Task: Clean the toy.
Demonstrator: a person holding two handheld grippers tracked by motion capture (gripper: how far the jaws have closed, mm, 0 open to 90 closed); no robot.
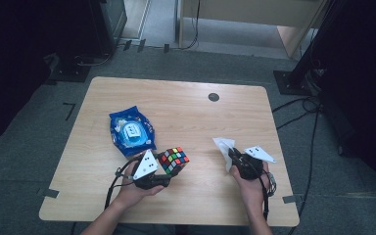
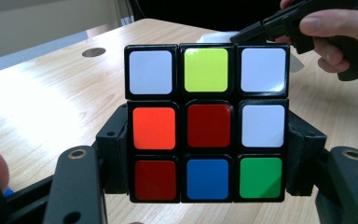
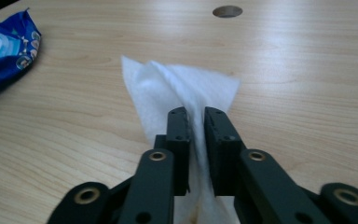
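**Cube clamped on the left, wipe pinched on the right**

Over on the left, the left tongs (image 1: 169, 169) have the puzzle cube (image 1: 173, 160) squarely between their 2 black jaws, one pad pressed on each side of it. The left gripper view shows the grip up close: the cube (image 2: 207, 123) sits upright with one face to the camera, white, yellow, white along the top row, orange, red, white in the middle, red, blue, green at the bottom. The jaws stand fairly wide, as wide as the cube itself. In the high view the cube sits near the front of the wooden surface (image 1: 186, 112), left of centre, and whether it rests on the wood or hangs just above it I cannot tell.

Now the right side. The right tongs (image 3: 196, 122) are nearly closed, only a narrow gap between the pads, and a white wipe (image 3: 168, 86) runs through that gap, gathered into a fold. The rest of the wipe fans out ahead of the jaws and lies on the surface. Whether the pads press on the wipe, the frame does not settle. From above, the wipe (image 1: 223, 146) lies toward the right half of the surface, with the right tongs (image 1: 233, 155) at its near edge.

Behind the cube and just to its left lies a blue wipes packet (image 1: 131, 132), flat on the surface, well apart from the right tongs. A dark round hole (image 1: 213, 97) sits near the far edge.
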